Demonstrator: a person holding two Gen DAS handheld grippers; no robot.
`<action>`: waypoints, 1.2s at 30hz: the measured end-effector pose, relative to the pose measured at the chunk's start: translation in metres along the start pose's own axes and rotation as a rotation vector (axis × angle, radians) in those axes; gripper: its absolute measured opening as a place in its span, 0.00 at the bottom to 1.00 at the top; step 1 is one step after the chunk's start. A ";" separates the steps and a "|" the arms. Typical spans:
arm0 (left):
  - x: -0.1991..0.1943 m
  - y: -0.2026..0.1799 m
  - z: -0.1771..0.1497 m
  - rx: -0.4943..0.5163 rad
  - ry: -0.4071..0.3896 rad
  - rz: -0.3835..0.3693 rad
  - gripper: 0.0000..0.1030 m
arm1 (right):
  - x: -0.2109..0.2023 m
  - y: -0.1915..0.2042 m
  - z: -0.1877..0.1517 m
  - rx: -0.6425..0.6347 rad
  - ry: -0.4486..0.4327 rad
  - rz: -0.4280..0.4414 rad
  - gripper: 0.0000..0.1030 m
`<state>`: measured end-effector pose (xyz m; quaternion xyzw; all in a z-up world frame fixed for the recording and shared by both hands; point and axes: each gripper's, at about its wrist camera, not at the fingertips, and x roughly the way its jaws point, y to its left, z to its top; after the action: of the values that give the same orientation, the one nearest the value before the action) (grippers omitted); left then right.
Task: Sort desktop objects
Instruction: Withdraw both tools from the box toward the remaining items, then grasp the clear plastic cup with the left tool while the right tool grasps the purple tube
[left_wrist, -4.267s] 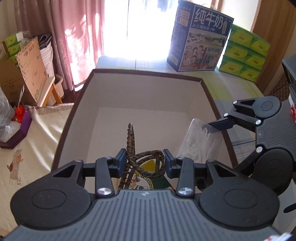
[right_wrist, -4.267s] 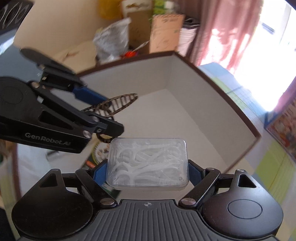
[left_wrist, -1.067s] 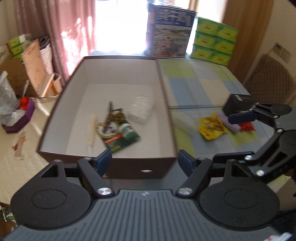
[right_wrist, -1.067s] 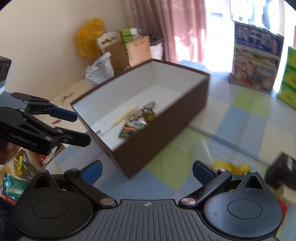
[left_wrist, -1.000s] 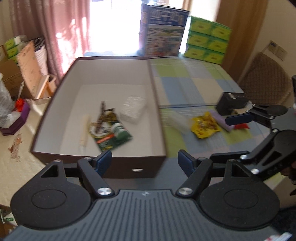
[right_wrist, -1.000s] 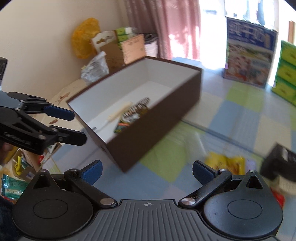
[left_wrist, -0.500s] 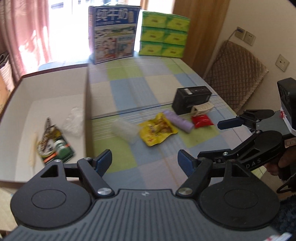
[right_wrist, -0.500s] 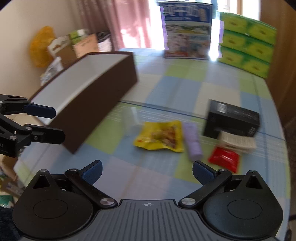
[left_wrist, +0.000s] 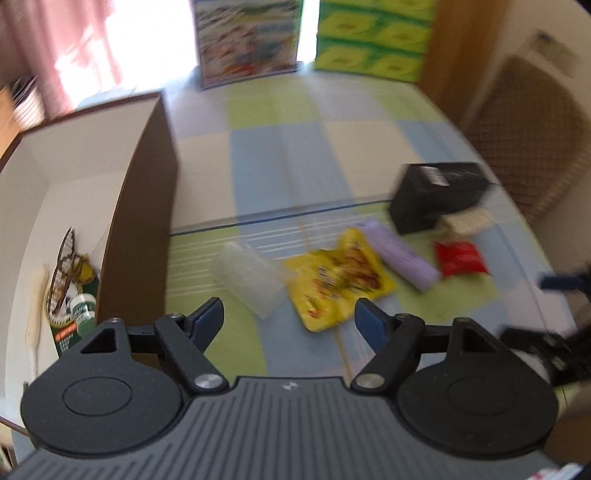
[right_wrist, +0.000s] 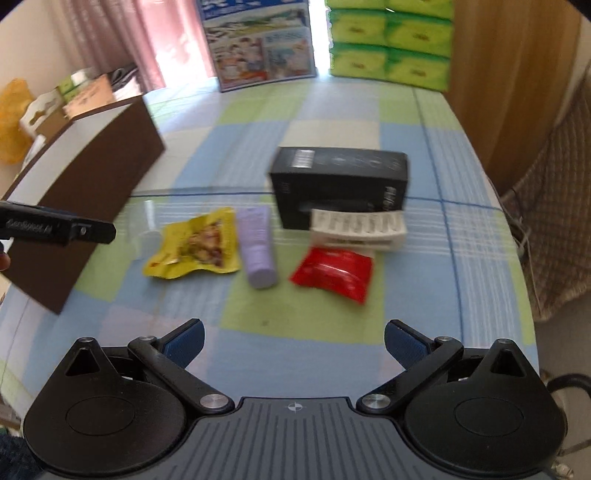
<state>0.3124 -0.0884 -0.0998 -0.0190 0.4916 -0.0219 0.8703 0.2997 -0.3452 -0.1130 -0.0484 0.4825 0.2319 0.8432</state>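
My left gripper (left_wrist: 290, 319) is open and empty, above a clear plastic container (left_wrist: 249, 278) and a yellow snack packet (left_wrist: 341, 278). My right gripper (right_wrist: 293, 341) is open and empty, in front of a purple tube (right_wrist: 256, 245), a red packet (right_wrist: 332, 273), a white comb-like item (right_wrist: 356, 227) and a black box (right_wrist: 338, 181). The brown box (left_wrist: 147, 206) at the left holds a hair clip (left_wrist: 64, 254), a green packet (left_wrist: 72, 314) and a cream stick (left_wrist: 35, 302).
A checked cloth (right_wrist: 332, 110) covers the table. A blue milk carton (right_wrist: 258, 48) and green tissue packs (right_wrist: 391, 40) stand at the far edge. A wicker chair (left_wrist: 535, 129) is at the right. My left gripper's arm (right_wrist: 55, 225) shows at the left of the right wrist view.
Both grippers let go of the hair clip and the clear floss box in the brown box, opened, and swung right to face the loose items on the table.
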 end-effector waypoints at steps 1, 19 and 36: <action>0.007 0.002 0.004 -0.029 0.008 0.009 0.72 | 0.002 -0.005 0.001 0.010 0.003 -0.005 0.98; 0.087 0.018 0.021 -0.179 0.056 0.152 0.58 | 0.039 -0.049 0.028 0.140 -0.002 -0.011 0.98; 0.047 0.024 -0.030 -0.122 0.060 0.075 0.54 | 0.058 0.002 0.039 -0.059 -0.037 0.138 0.56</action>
<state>0.3113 -0.0675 -0.1571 -0.0528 0.5183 0.0401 0.8526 0.3542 -0.3117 -0.1407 -0.0355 0.4619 0.3042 0.8324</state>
